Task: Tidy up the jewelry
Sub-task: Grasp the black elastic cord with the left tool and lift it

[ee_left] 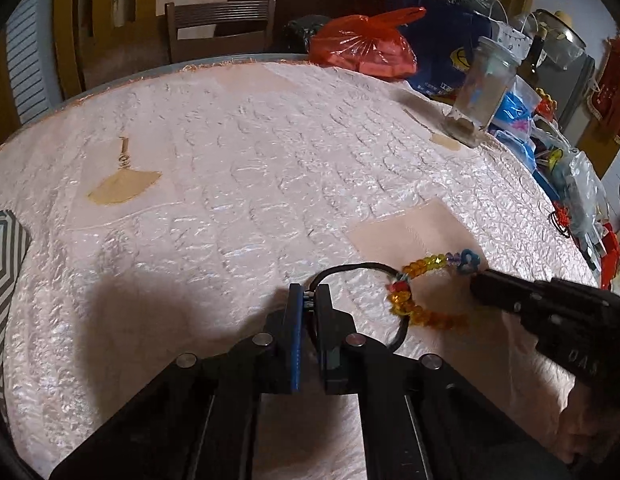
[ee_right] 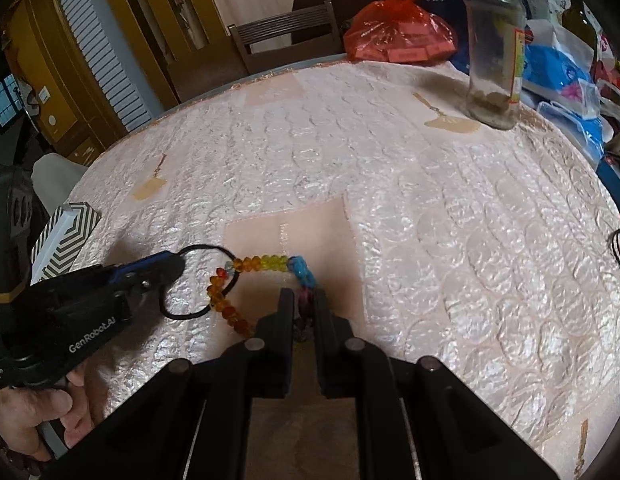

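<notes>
A beaded bracelet [ee_left: 423,266] of orange, yellow, red and blue beads lies on the pink quilted tablecloth [ee_left: 230,184], tangled with a black hair tie [ee_left: 349,270]. My left gripper [ee_left: 309,300] is shut on the hair tie's loop. My right gripper [ee_right: 303,302] is shut on the bracelet's purple and blue end. The bracelet [ee_right: 266,263] and hair tie [ee_right: 200,249] stretch between the two grippers, and the left gripper [ee_right: 168,266] shows at the left of the right wrist view. The right gripper [ee_left: 479,282] comes in from the right in the left wrist view.
A box [ee_right: 64,236] with a chevron pattern sits at the table's left edge. A glass jar [ee_right: 495,52] stands at the back right. A red plastic bag [ee_right: 397,36] and blue packets [ee_right: 557,76] crowd the far right. A wooden chair [ee_left: 220,26] stands behind the table.
</notes>
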`<state>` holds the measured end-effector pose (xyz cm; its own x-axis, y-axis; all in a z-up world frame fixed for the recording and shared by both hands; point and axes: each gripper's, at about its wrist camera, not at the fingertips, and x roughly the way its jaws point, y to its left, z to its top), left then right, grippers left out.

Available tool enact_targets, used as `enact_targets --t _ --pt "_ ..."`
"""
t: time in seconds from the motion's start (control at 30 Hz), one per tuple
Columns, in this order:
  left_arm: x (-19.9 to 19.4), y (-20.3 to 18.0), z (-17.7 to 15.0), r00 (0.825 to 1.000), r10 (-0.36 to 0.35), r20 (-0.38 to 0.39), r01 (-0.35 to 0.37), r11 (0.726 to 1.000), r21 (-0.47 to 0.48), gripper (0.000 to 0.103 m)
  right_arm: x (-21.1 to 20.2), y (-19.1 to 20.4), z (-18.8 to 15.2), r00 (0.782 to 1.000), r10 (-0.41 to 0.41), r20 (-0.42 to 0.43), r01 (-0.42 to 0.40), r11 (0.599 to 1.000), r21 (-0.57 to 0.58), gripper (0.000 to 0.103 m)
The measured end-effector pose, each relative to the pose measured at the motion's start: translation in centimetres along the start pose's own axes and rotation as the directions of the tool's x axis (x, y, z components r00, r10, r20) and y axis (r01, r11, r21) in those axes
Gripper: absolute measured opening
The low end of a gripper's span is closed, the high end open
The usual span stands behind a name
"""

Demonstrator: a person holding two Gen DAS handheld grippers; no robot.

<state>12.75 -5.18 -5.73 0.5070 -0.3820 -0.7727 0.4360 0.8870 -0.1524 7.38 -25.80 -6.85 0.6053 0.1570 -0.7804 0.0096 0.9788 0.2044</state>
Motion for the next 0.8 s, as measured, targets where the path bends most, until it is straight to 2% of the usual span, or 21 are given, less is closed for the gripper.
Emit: enact_targets --t 0.3,0.5,0.8 --pt "-2.8 3.0 -0.6 0.996 0.088 0.026 -0.087 0.996 -0.035 0.022 -1.3 -1.1 0.7 0.996 -0.061 0.060 0.059 0.998 0.034 0.009" --pt "-3.1 3.4 -1.8 0.990 0.141 -0.002 -0.141 0.990 -0.025 0.022 -1.0 -1.3 0.7 0.997 -0.071 0.043 0.069 0.997 0.042 0.009" --pt "-3.4 3.3 -3.3 0.972 0.232 -0.044 -0.234 0.971 -0.051 0.023 -1.3 -0.4 0.5 0.996 -0.067 0.051 0.066 0.998 0.021 0.009"
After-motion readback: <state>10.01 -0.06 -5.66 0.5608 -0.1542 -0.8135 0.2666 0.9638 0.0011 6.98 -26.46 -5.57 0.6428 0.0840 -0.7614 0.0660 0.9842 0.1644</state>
